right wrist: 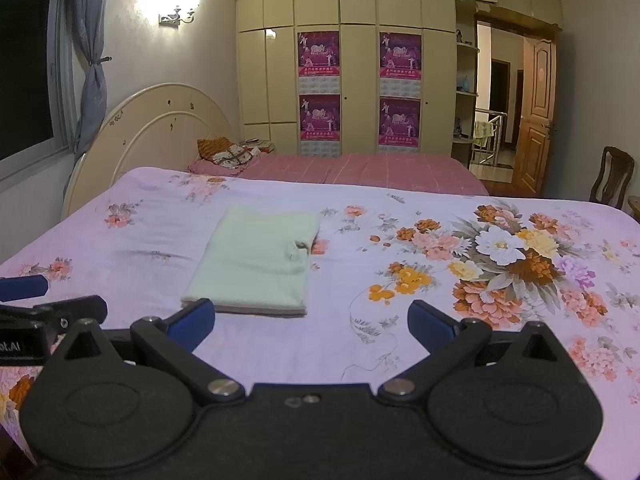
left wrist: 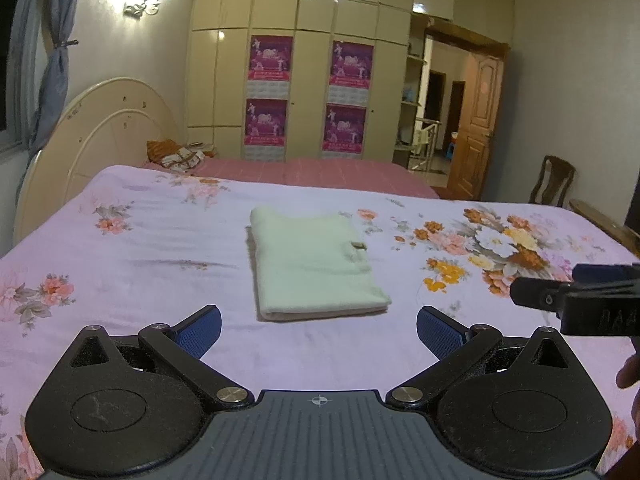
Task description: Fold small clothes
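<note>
The pale green garment (left wrist: 316,264) lies on the floral bedspread (left wrist: 132,288) already folded into a neat rectangle, and both the left gripper (left wrist: 318,330) and right gripper (right wrist: 310,322) hang spread wide and empty just short of it, so the folding looks finished.

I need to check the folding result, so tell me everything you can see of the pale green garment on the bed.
The garment is pale green, soft-looking cloth, folded into a neat, flat rectangle of several layers; the stacked edges show at its near end. A small tab or button detail sits at its right edge. It lies on the floral pink sheet, roughly mid-bed, and nothing else touches it. The left gripper and right gripper are both open, short of it, holding nothing.
</note>
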